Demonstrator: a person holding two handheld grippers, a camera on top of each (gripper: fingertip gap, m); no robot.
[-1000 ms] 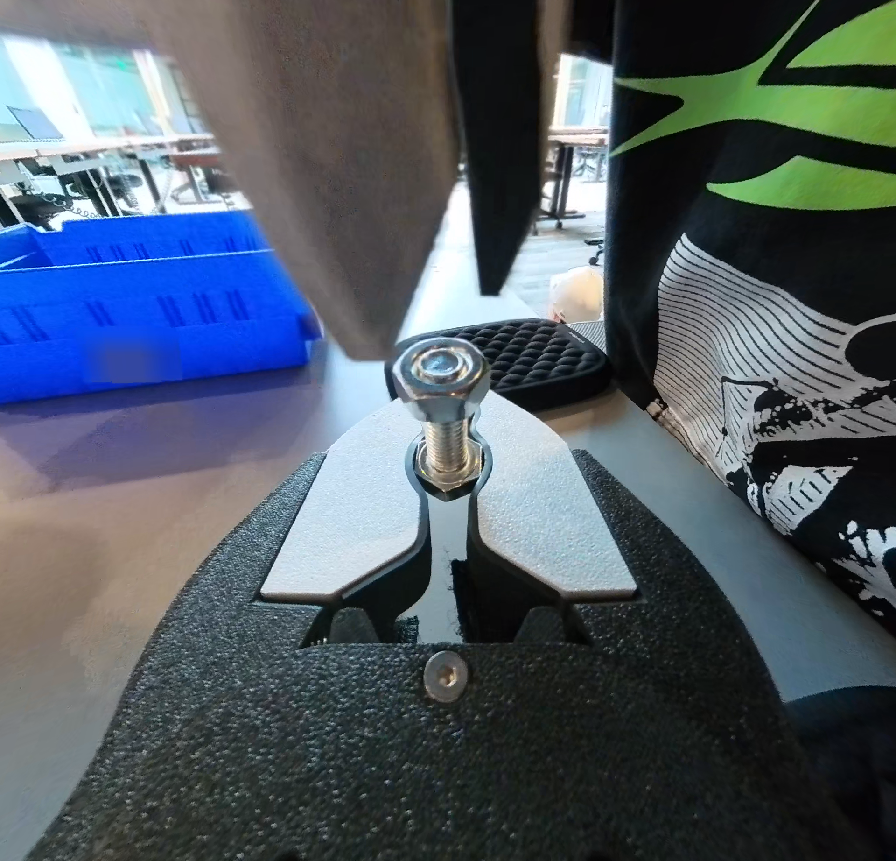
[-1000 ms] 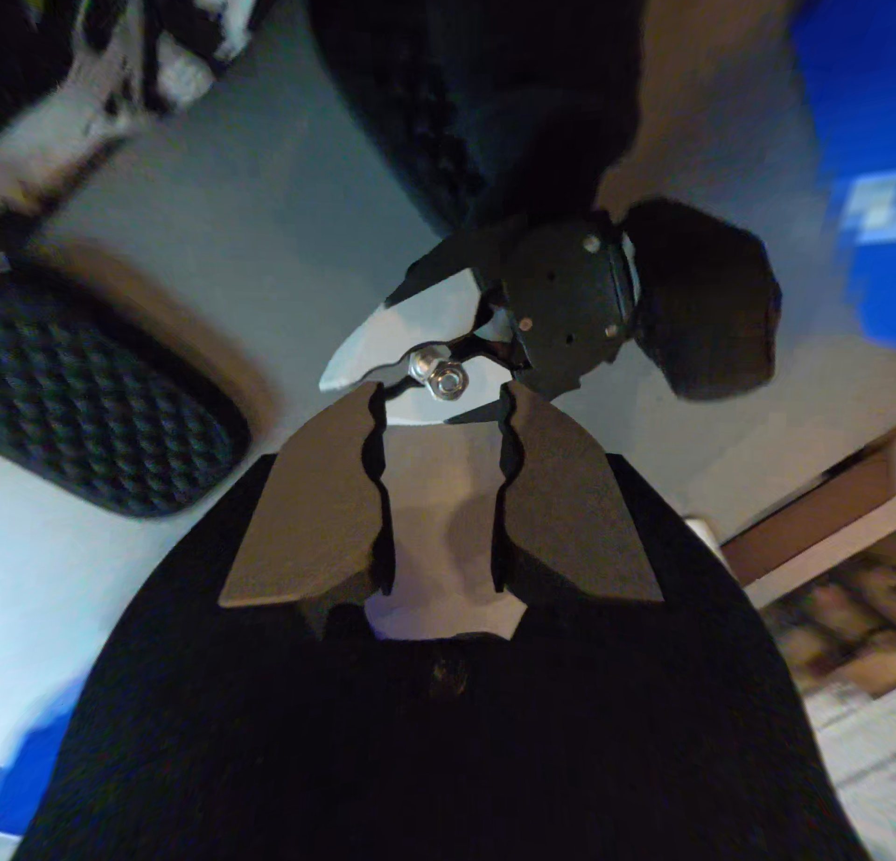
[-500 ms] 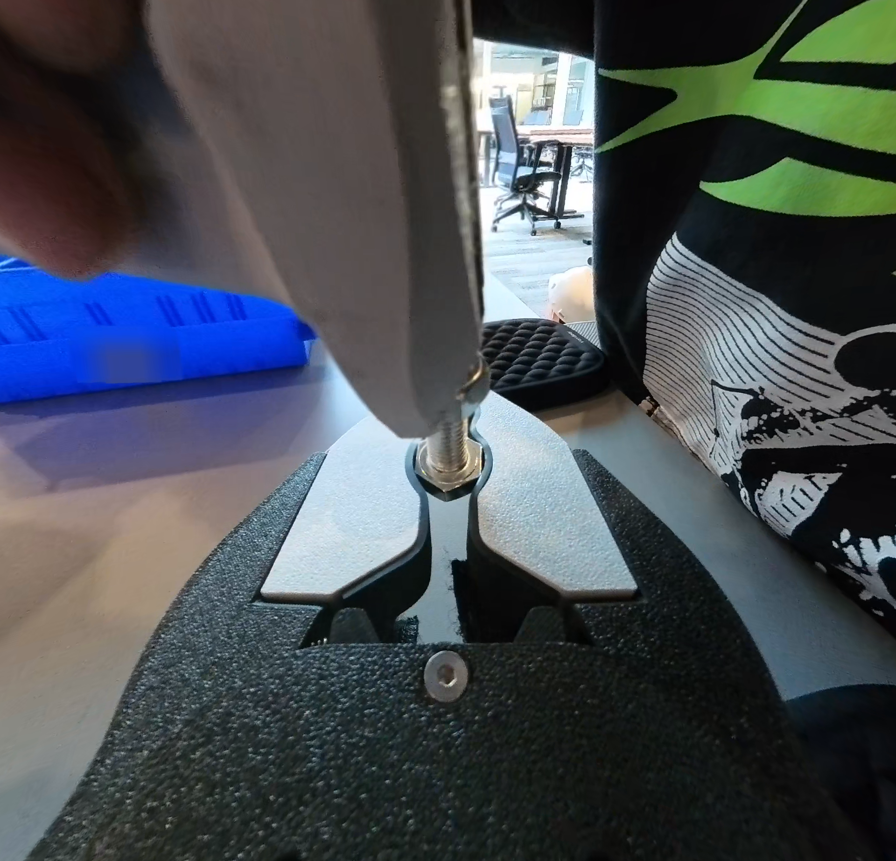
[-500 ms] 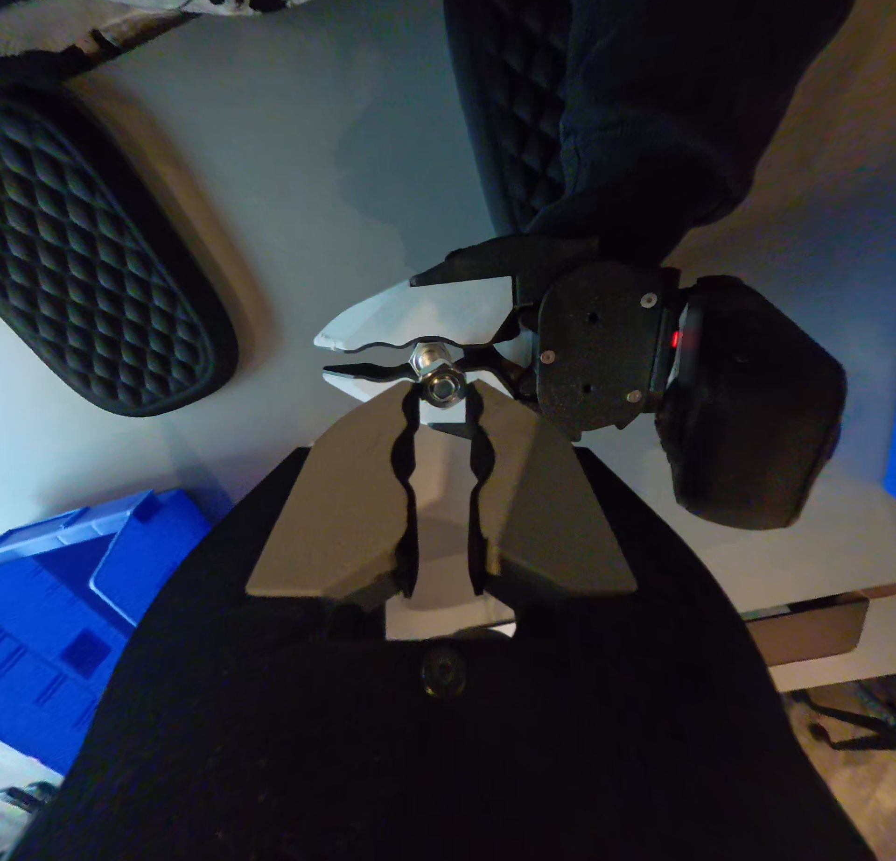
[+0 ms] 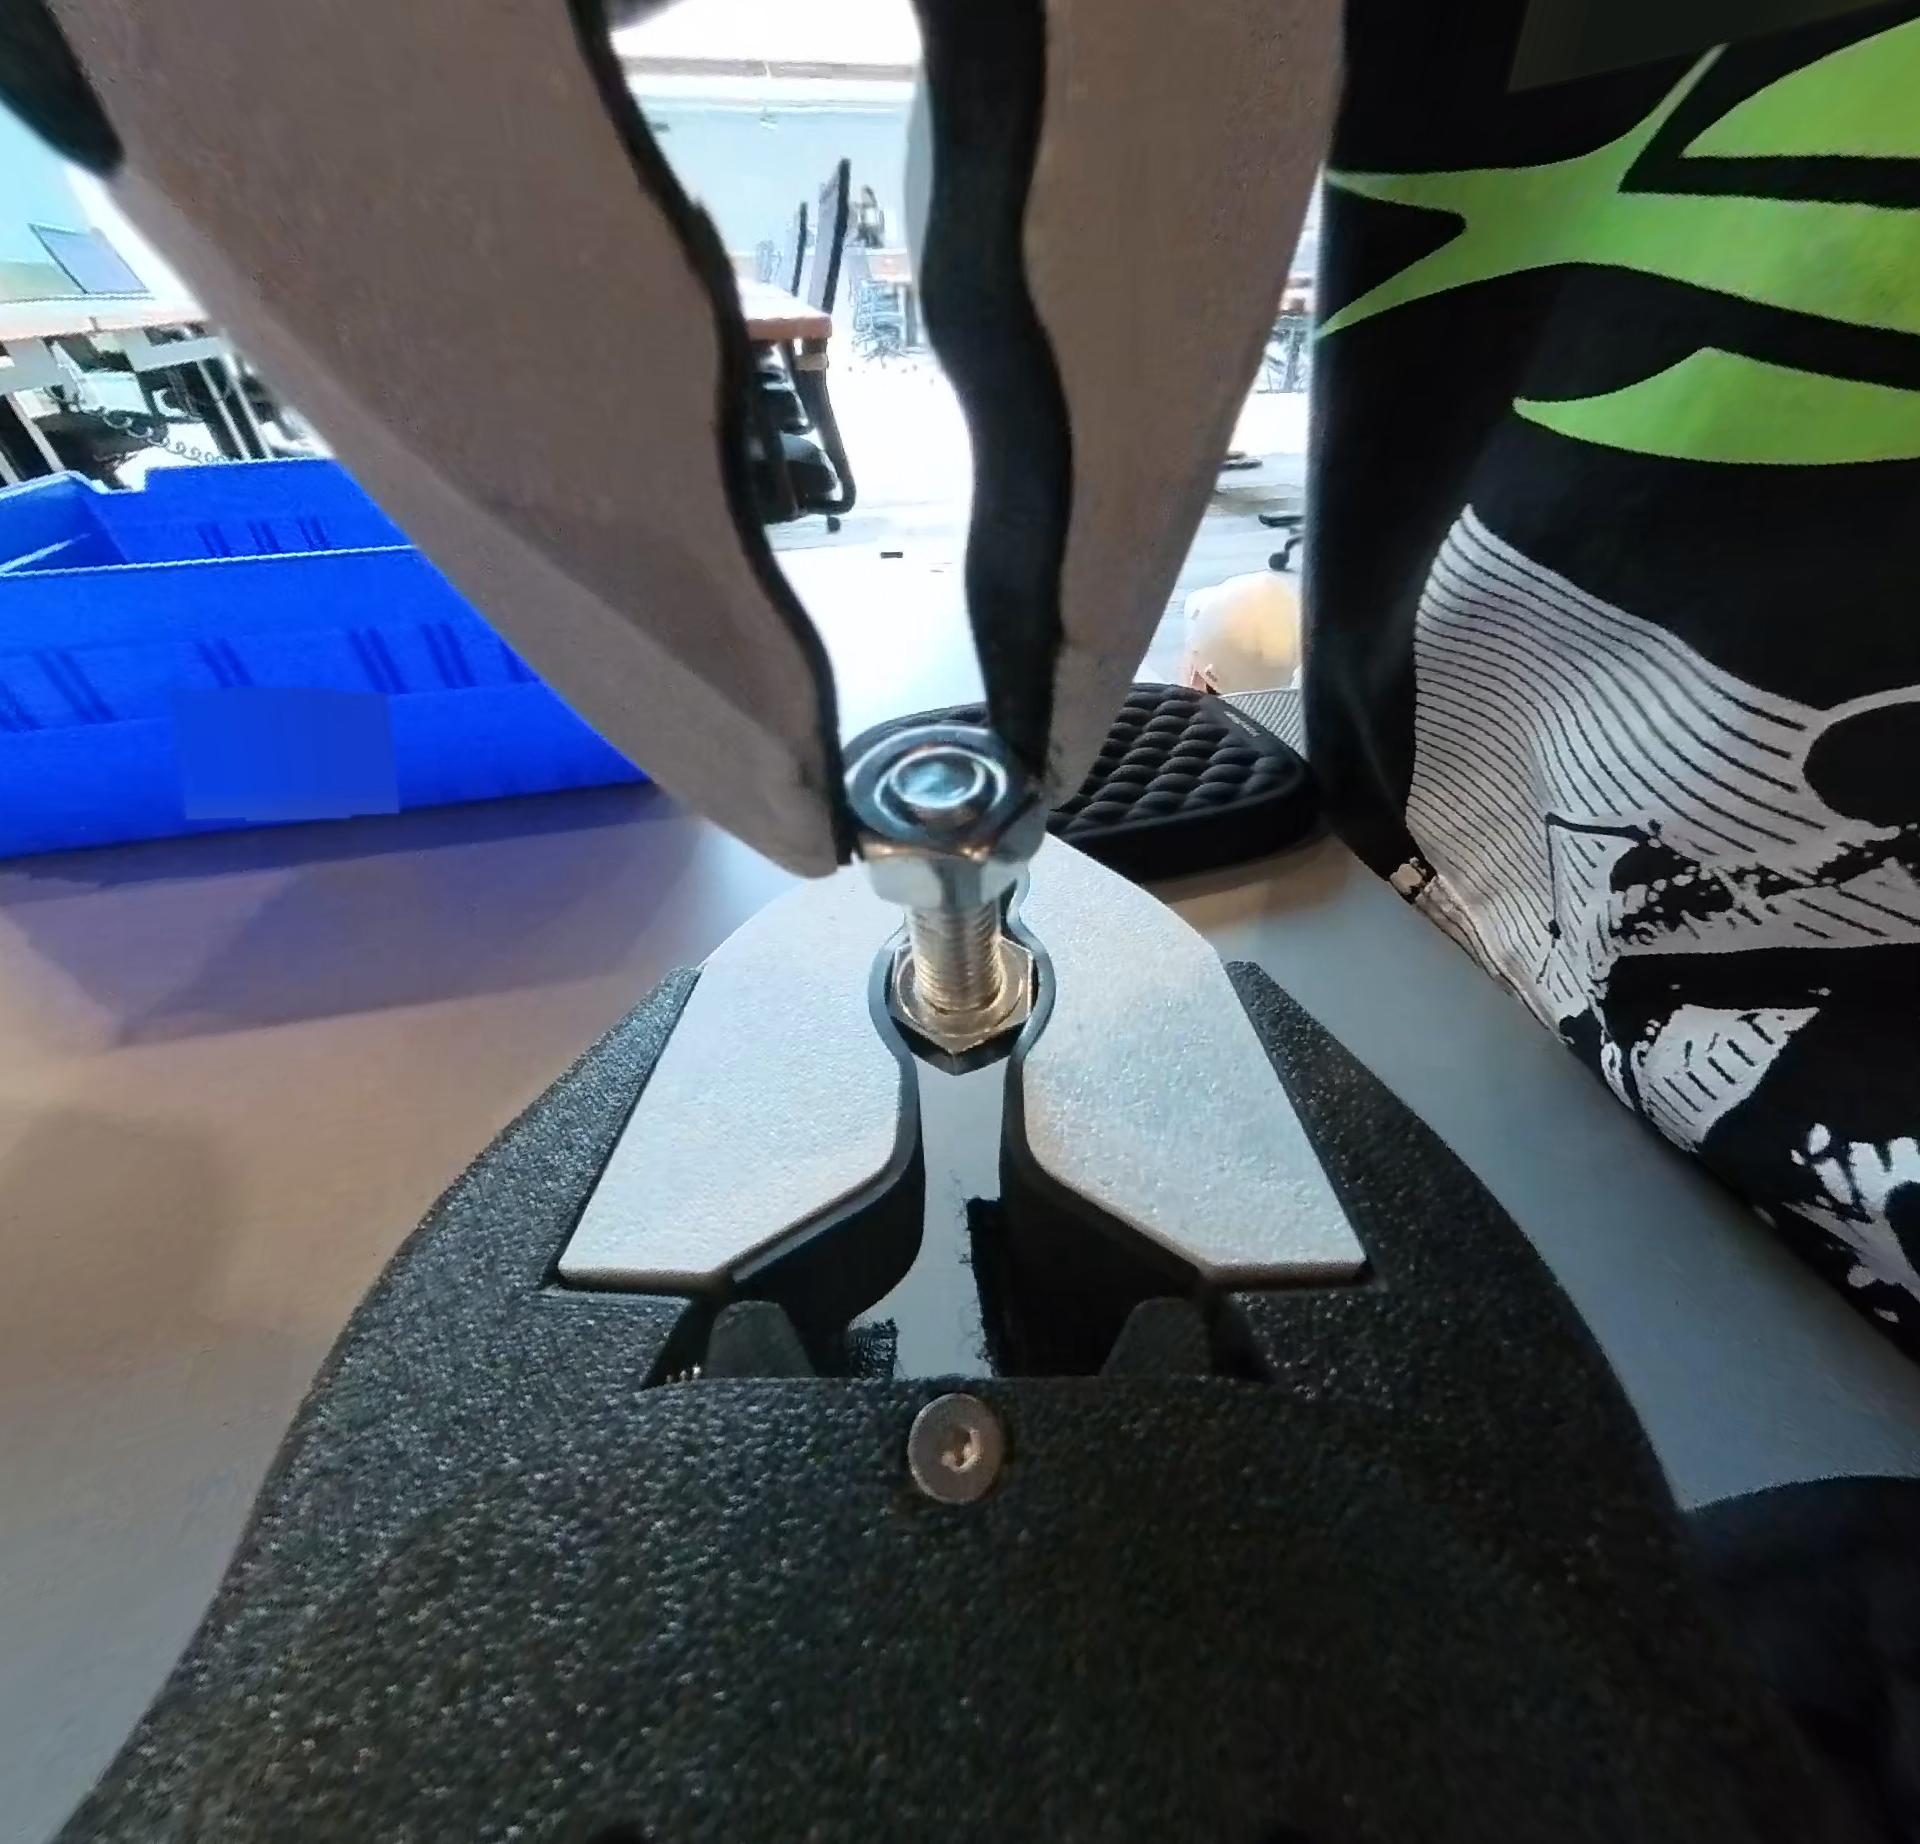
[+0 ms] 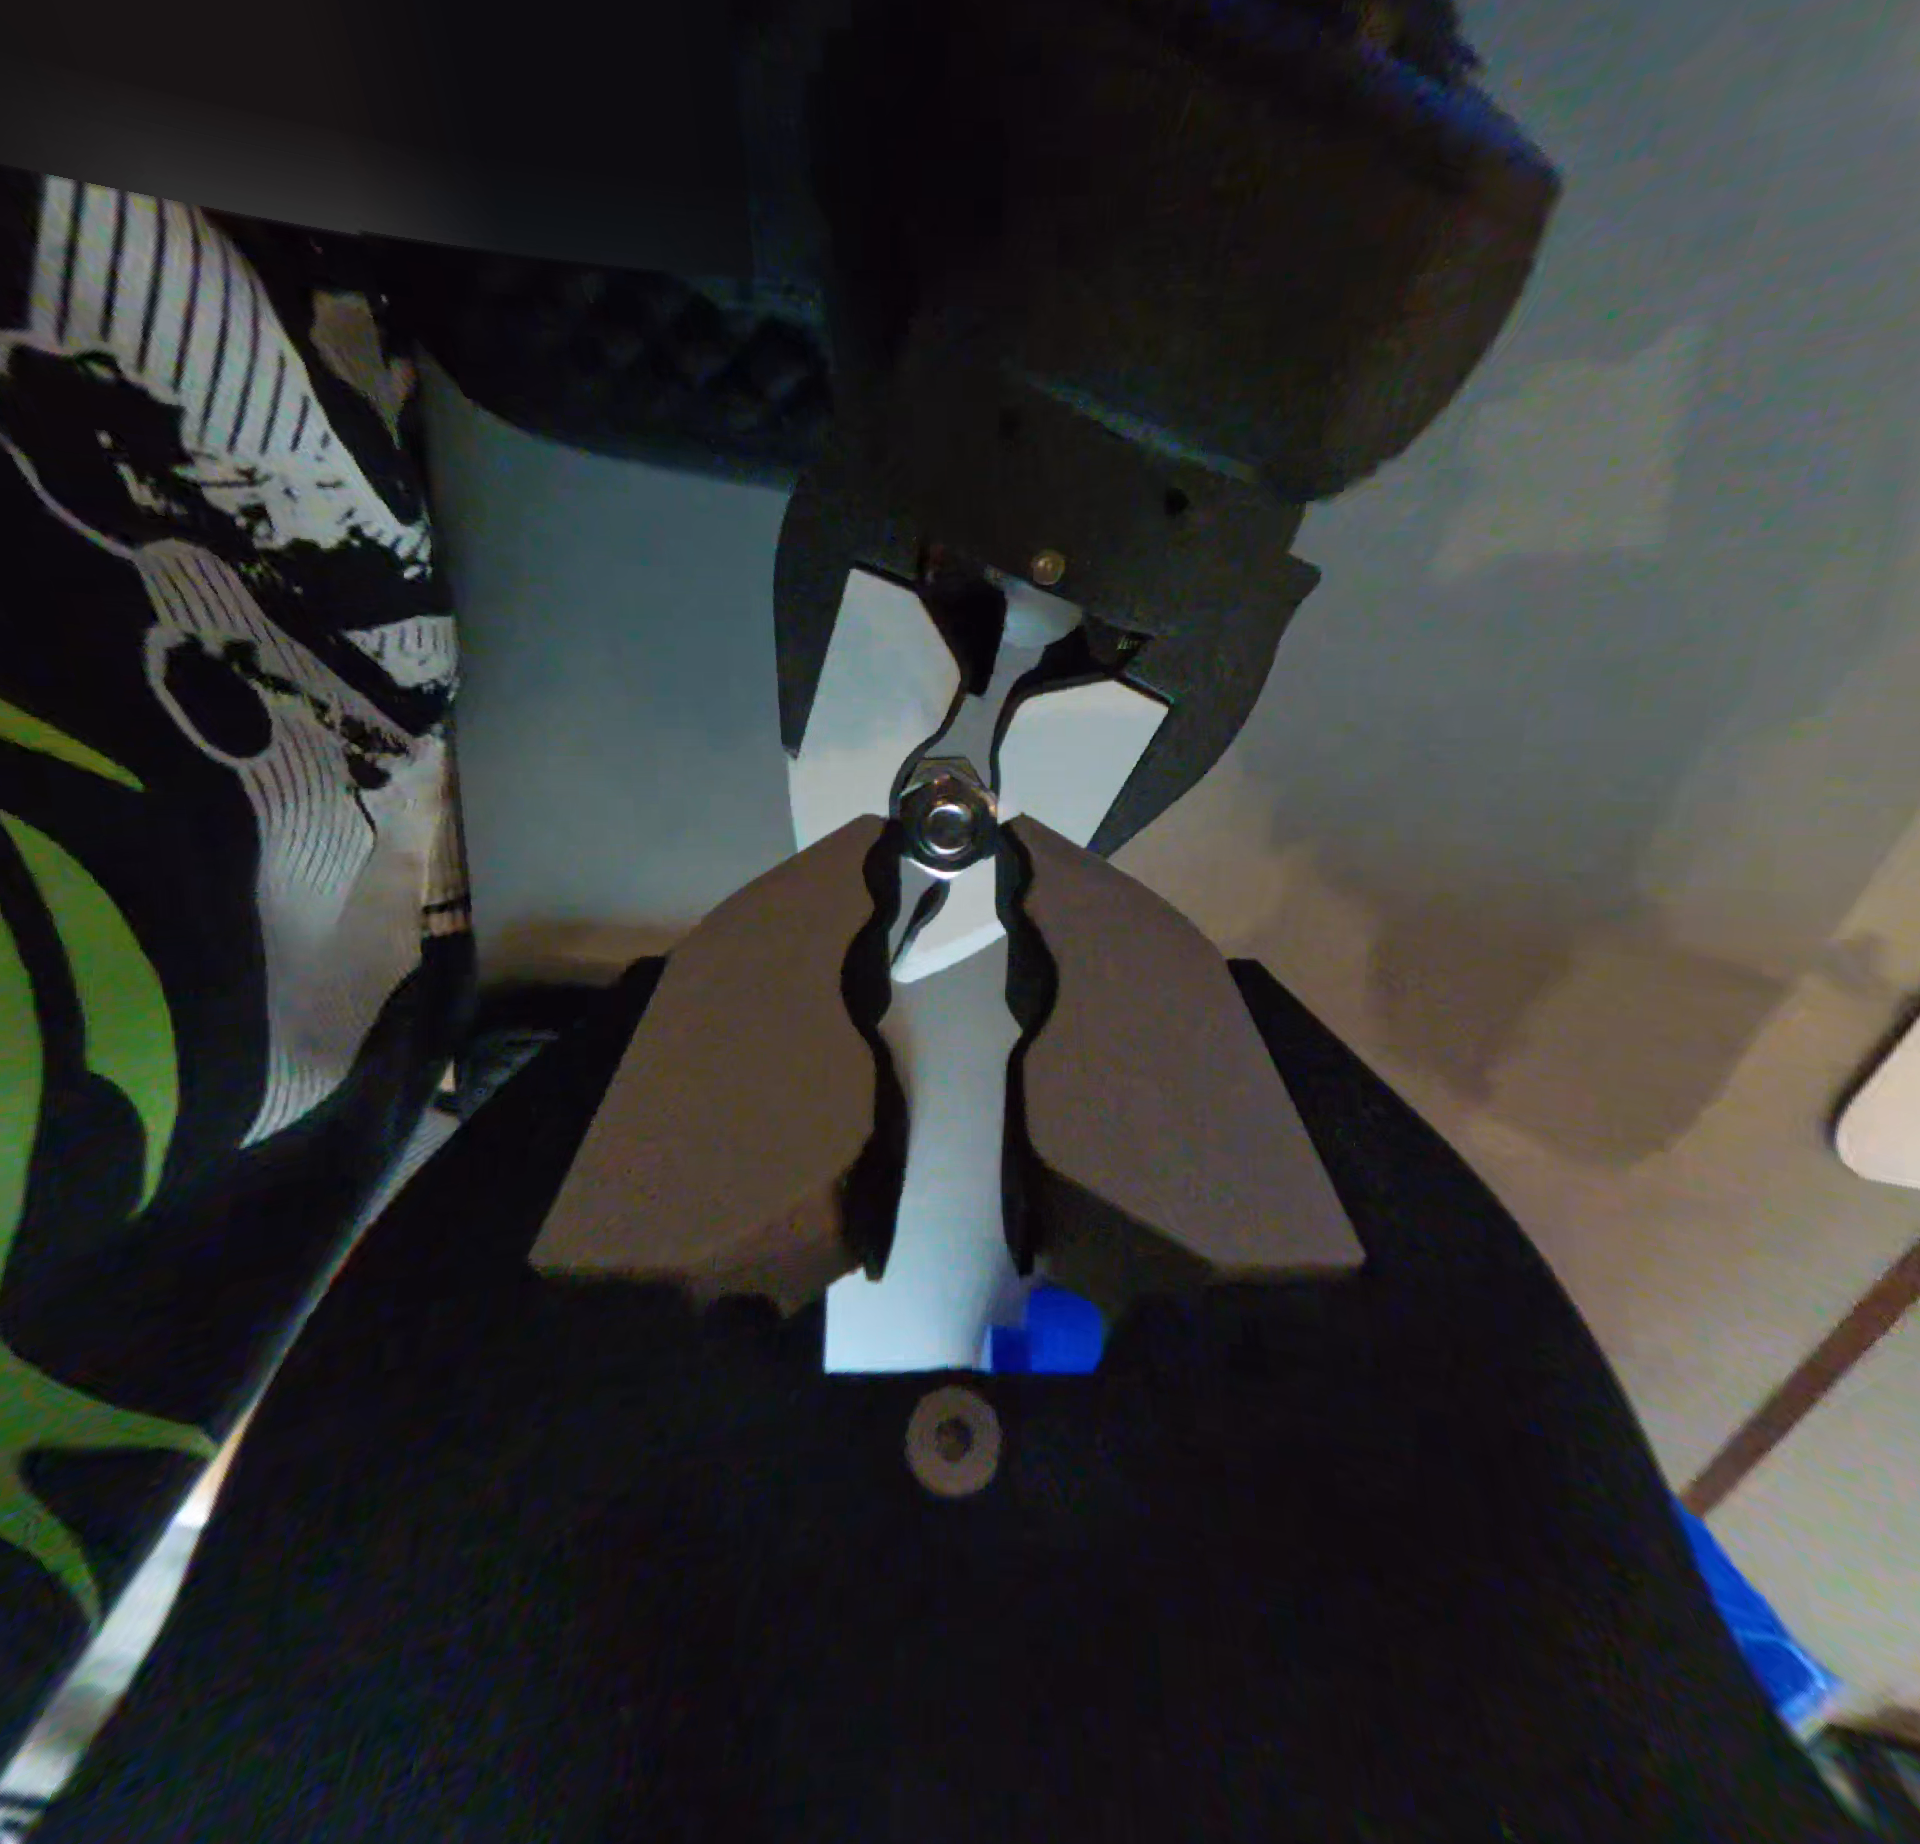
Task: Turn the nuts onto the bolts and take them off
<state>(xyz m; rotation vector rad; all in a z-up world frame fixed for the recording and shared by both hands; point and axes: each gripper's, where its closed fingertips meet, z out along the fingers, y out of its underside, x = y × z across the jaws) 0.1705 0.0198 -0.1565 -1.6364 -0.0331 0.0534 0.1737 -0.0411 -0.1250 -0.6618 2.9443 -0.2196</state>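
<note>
Spanning both grippers' fingers [image 5: 790,807]: bolt [image 5: 951,937].

I was working in an open-plan office, judging by the rows of desks [image 5: 104,329] and wheeled chairs [image 5: 800,444] behind my grey table [image 5: 260,1067], a monitor [image 5: 88,262] by the windows, blue bins [image 5: 260,641] and a black wrist rest [image 5: 1174,786].

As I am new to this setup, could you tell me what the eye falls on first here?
A shiny bolt stands in the middle of the left wrist view, the left gripper shut on the nut low on its thread. The right gripper pinches the bolt's head from above. A blue bin sits behind, left.
</note>
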